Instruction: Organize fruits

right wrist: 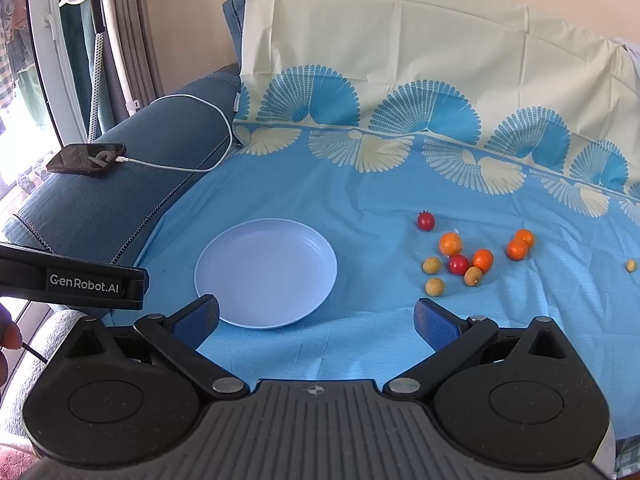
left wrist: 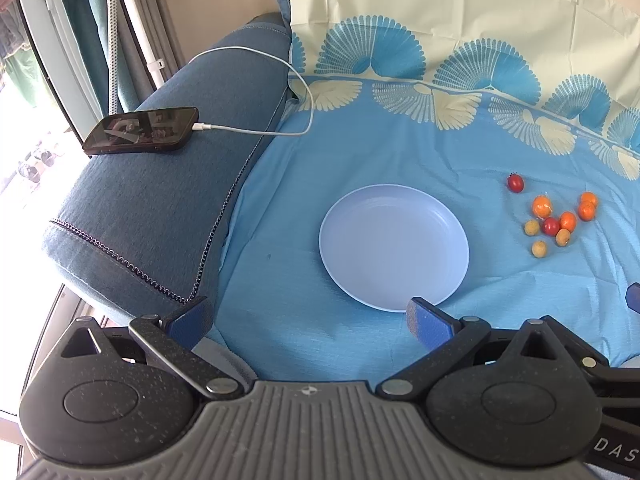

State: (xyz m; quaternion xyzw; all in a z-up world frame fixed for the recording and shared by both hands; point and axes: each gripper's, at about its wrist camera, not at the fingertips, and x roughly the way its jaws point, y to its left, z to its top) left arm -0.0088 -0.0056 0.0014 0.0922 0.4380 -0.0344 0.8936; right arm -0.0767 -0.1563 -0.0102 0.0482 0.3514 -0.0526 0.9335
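Both claws released, left gripper point(left wrist: 310, 318) and right gripper point(right wrist: 316, 318) empty. Fruits point(right wrist: 460, 264) lie right of empty plate point(right wrist: 266, 274): small, light, round, likely roll; pinch gently across middle.

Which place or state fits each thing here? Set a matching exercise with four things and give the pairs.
Things:
1. plate
2. phone
3. lone red tomato
4. right hand-held gripper

Places or states:
A. plugged into a white cable, on the sofa arm
B. open, holding nothing
C. empty, on the blue cloth
D. apart from the fruit cluster, on its far side

Pairs: 1-C, 2-A, 3-D, 4-B
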